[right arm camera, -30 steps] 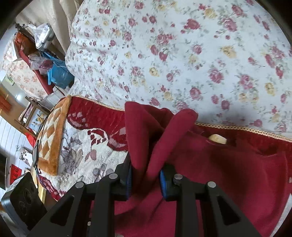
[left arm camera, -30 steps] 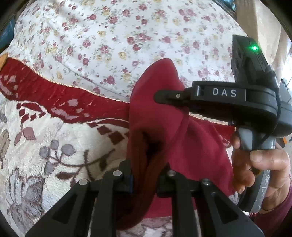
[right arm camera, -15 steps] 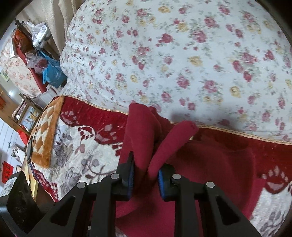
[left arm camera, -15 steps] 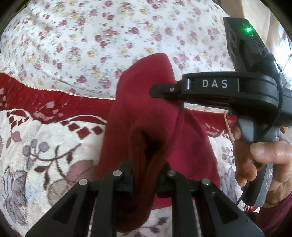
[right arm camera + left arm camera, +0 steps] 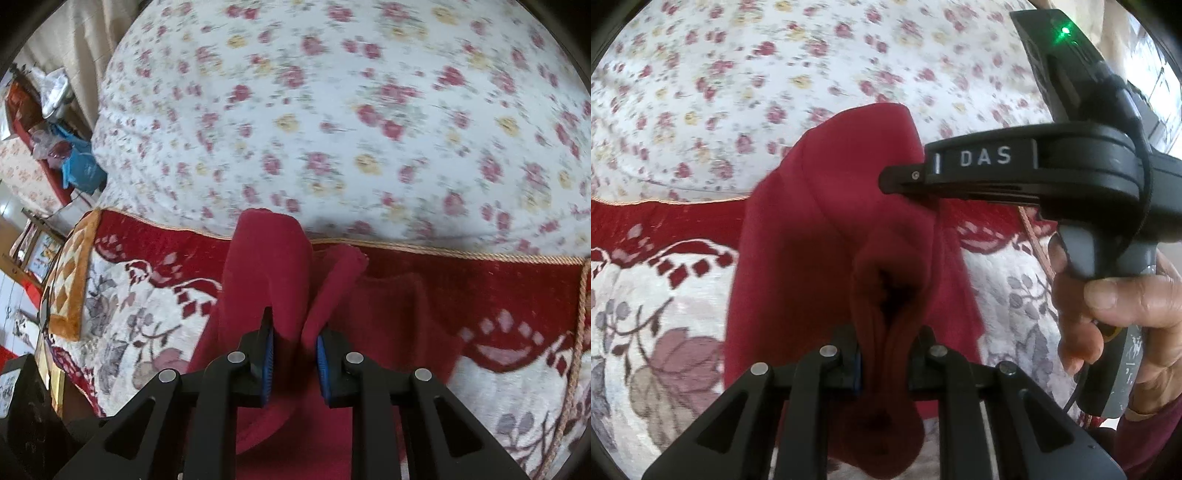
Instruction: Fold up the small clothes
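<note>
A small dark red garment [image 5: 820,236] hangs bunched between both grippers above a patterned blanket. My left gripper [image 5: 884,354] is shut on a gathered fold of it at the bottom of the left wrist view. My right gripper [image 5: 293,350] is shut on another fold of the same garment [image 5: 266,273]. In the left wrist view the right gripper's black body [image 5: 1015,173], held by a hand [image 5: 1115,306], pinches the cloth from the right side. The lower part of the garment is hidden behind the fingers.
A cream blanket [image 5: 665,314] with a dark red floral border [image 5: 461,288] covers the surface below. A white quilt with small roses [image 5: 351,110] lies behind it. At far left in the right wrist view is room clutter and a blue bag [image 5: 79,166].
Both grippers have lifted and pulled back with the garment still pinched. The rose quilt and blanket have slid downward in both views, and the garment hangs narrower and freer of the blanket.
</note>
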